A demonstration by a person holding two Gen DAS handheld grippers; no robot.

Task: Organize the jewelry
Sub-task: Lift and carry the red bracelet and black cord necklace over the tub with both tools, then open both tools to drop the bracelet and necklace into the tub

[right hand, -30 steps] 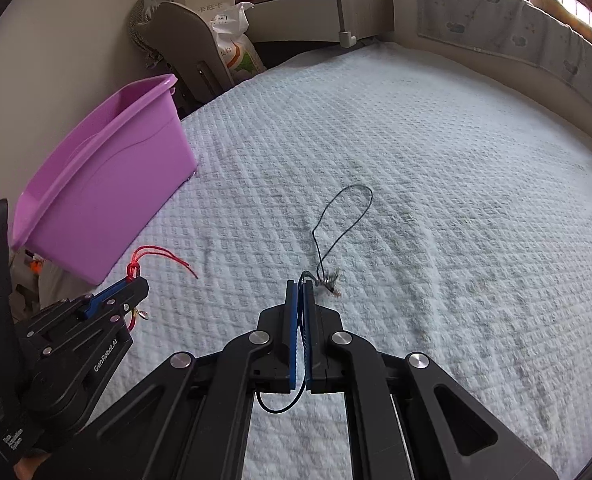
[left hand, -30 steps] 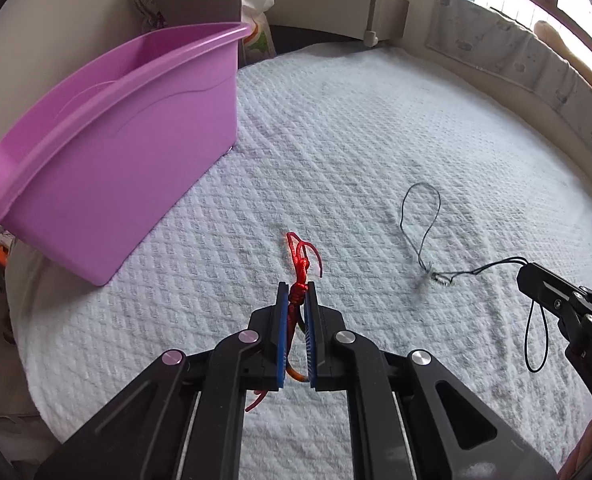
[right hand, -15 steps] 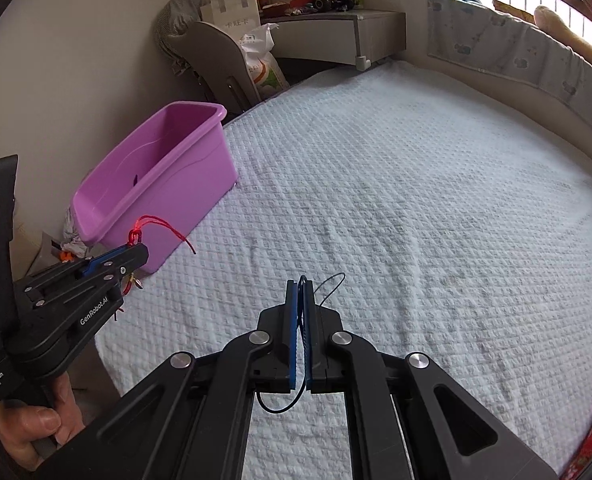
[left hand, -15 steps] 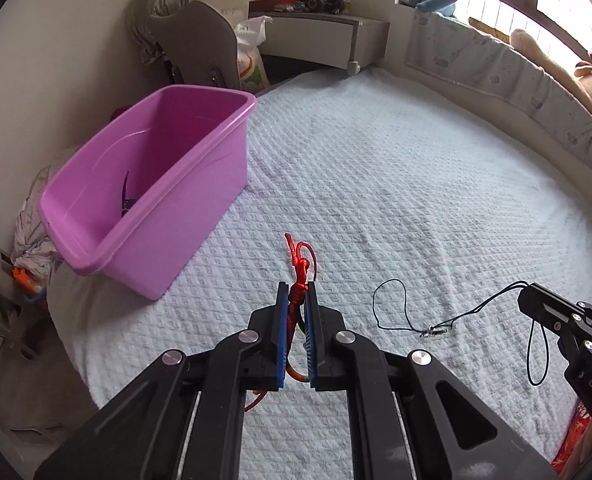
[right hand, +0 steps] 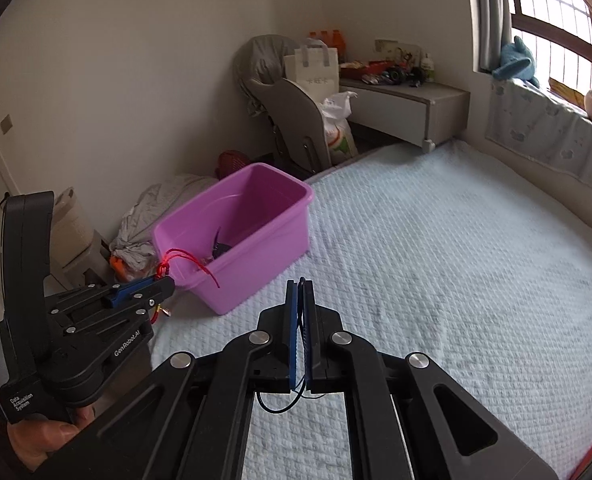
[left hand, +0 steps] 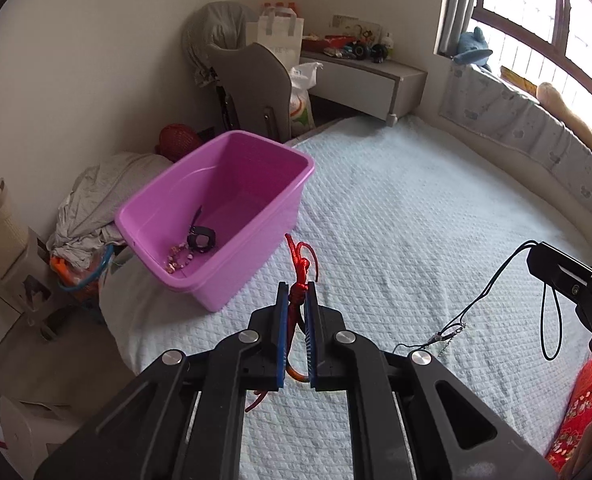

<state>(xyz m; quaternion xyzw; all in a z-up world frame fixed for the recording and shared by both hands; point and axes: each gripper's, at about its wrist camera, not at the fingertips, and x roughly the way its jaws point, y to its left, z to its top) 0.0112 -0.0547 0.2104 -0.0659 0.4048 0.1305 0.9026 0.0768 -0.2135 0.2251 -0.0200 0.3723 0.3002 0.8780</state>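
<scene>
My left gripper (left hand: 297, 286) is shut on a red knotted cord bracelet (left hand: 301, 260), held high above the white quilted bed (left hand: 396, 240). From the right wrist view the same left gripper (right hand: 168, 282) shows with the red cord (right hand: 176, 258) sticking out of its tips. My right gripper (right hand: 301, 285) is shut on a thin black cord necklace (right hand: 284, 400). In the left wrist view the black necklace (left hand: 476, 300) dangles from the right gripper (left hand: 532, 258), its small metal clasp (left hand: 450, 332) hanging low. The purple bin (left hand: 216, 216) stands at the bed's left edge and holds a black watch (left hand: 201, 237) and a beaded bracelet (left hand: 178, 256).
A grey chair (left hand: 252, 84), a white paper bag (left hand: 280, 36) and a grey shelf (left hand: 368, 76) with small items stand beyond the bed. Crumpled grey cloth (left hand: 96, 196) lies on the floor left of the bin. A padded bumper (left hand: 536, 136) lines the window side.
Both grippers rose well above the bed with their cords. The black necklace left the quilt and now hangs free. The bin's inside has come into view.
</scene>
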